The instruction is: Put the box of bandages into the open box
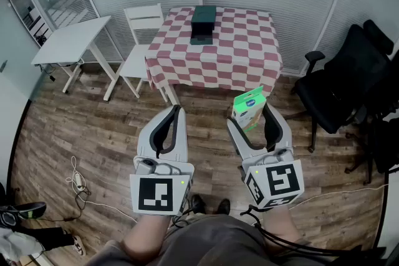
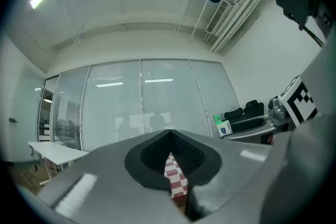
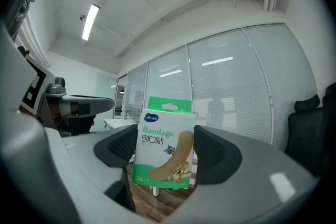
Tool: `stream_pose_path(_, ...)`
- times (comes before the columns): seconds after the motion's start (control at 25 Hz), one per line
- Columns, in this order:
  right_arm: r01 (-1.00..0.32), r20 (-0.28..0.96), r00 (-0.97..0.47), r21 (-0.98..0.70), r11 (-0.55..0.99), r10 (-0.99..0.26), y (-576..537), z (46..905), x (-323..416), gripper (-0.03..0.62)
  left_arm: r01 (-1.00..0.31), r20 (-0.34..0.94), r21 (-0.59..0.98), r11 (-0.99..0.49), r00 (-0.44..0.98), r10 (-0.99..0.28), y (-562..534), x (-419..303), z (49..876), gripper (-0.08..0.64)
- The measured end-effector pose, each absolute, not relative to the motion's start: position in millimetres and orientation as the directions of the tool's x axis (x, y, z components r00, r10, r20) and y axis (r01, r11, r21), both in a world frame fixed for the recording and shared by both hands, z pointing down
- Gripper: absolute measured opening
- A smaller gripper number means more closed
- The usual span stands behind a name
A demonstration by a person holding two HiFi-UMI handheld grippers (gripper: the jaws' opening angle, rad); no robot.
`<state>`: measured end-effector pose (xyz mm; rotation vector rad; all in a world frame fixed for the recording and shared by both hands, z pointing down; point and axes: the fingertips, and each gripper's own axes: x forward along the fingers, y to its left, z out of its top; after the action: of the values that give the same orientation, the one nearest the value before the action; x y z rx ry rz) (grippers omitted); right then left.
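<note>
right gripper [image 1: 251,116] clamped on box of bandages [image 3: 164,149], held upright. open box [image 1: 203,23] sits well ahead, slightly left, by the far edge of the table [image 1: 249,59]. left gripper [image 1: 169,114] has its jaws together, nothing held.

Bandage box [image 3: 164,149] is green and white, tablecloth [image 1: 230,59] red-white checked, open box [image 1: 203,23] dark green.

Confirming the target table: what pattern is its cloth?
The tablecloth is red-and-white checked; head view.
</note>
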<state>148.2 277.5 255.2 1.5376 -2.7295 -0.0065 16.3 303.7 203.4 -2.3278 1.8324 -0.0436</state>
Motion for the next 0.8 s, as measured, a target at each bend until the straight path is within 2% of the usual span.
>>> stream_pose_path(0.8,-0.837,0.028,-0.546,-0.055,0.544,-0.837,254.4,280.4,156.5,0.365,-0.969,-0.044,-0.124,-0.213,0.220,-0.975,281.5,21.8,236.9,0.000)
